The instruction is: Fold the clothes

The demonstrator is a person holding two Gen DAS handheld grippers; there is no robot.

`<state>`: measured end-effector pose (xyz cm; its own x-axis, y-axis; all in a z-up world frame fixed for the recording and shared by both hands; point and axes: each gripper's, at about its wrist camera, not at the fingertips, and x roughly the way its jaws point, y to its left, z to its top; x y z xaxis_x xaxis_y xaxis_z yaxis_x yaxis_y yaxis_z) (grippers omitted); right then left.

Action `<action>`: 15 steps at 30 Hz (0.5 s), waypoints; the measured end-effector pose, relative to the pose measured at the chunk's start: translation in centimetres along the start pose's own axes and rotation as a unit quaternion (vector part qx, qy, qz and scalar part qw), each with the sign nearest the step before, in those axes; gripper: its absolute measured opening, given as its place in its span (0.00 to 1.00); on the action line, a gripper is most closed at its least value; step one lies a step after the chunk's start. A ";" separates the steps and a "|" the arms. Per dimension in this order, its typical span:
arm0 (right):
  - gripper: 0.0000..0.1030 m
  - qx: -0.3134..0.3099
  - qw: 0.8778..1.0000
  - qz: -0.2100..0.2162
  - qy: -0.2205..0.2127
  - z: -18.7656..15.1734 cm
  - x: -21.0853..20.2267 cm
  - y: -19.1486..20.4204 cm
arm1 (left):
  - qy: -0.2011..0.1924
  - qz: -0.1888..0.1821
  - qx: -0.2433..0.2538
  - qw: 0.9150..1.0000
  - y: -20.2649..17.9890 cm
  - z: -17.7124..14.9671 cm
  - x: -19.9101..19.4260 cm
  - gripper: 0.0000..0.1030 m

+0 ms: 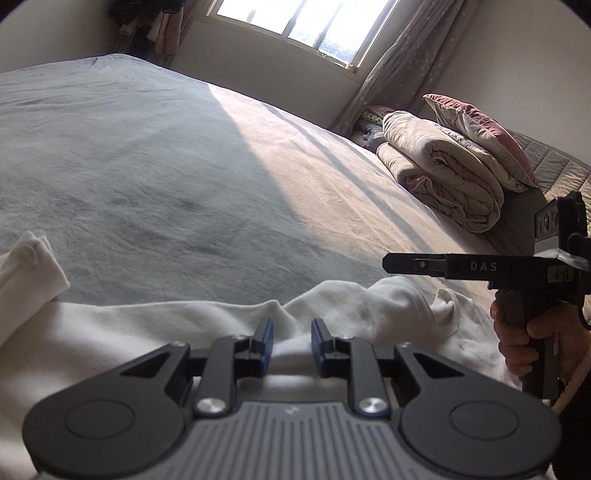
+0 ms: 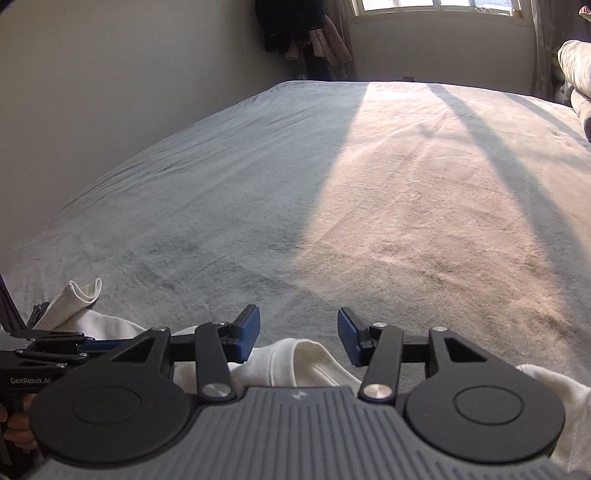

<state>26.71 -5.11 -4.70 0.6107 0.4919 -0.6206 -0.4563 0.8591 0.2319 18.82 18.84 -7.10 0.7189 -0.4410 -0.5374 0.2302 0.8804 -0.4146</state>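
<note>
Currently the white garment [image 1: 155, 332] lies rumpled along the near edge of the bed [image 1: 184, 177], which carries a grey plush cover, half in shade and half in window sunlight. One sleeve [image 1: 29, 273] is doubled back at the left of the left wrist view; the neckline [image 1: 448, 314] sits toward the right.

Left gripper [image 1: 291, 345]: blue pads stand a narrow gap apart, with a raised fold of the white cloth in that gap. Whether the pads actually press the cloth, I cannot tell from this angle.

Right gripper [image 2: 298, 338]: jaws stand apart, pads clear of the fabric, with nothing between them but bed cover beyond. The garment's hemmed edge [image 2: 314, 365] lies just under and behind the pads. In the left wrist view this gripper appears side-on, held by a hand [image 1: 517, 336] just right of the neckline.

Background: folded quilt [image 1: 439, 173] with a pillow [image 1: 480, 136] on top at the far right of the bed, near the curtain [image 1: 399, 62] and window [image 1: 306, 22]
</note>
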 end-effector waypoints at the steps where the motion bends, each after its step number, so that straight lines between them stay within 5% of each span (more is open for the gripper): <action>1: 0.50 -0.007 1.000 0.005 0.011 0.0 0.3 0.0 | 0.001 0.000 0.000 1.000 0.0 0.0 0.0 0.21; 4: 0.50 -0.046 0.998 -0.004 0.044 -0.6 1.3 0.7 | 0.002 -0.001 -0.001 1.000 0.0 -0.1 0.1 0.21; 7: 0.38 -0.100 0.993 -0.025 0.050 -2.1 1.7 2.1 | 0.001 -0.004 -0.002 1.000 0.1 0.0 0.1 0.21; 8: 0.26 -0.111 0.993 -0.023 0.045 -2.4 1.6 2.5 | 0.000 -0.007 -0.002 1.000 0.1 0.0 0.1 0.21; 9: 0.14 -0.122 0.992 -0.023 0.038 -2.7 1.5 3.0 | -0.004 -0.012 0.000 1.000 0.0 0.0 0.0 0.21; 13: 0.12 -0.167 0.978 -0.098 -0.077 -3.2 0.1 4.7 | -0.022 -0.044 0.013 0.999 -0.5 0.0 -0.4 0.21; 15: 0.12 -0.155 0.978 -0.109 -0.084 -3.2 1.1 4.3 | -0.012 -0.031 0.021 0.999 -0.7 0.0 0.1 0.21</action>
<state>23.38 -1.36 -6.76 0.8013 0.3399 -0.4924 -0.4618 0.8746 -0.1477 18.73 18.21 -6.90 0.7175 -0.4915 -0.4936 0.3022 0.8581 -0.4151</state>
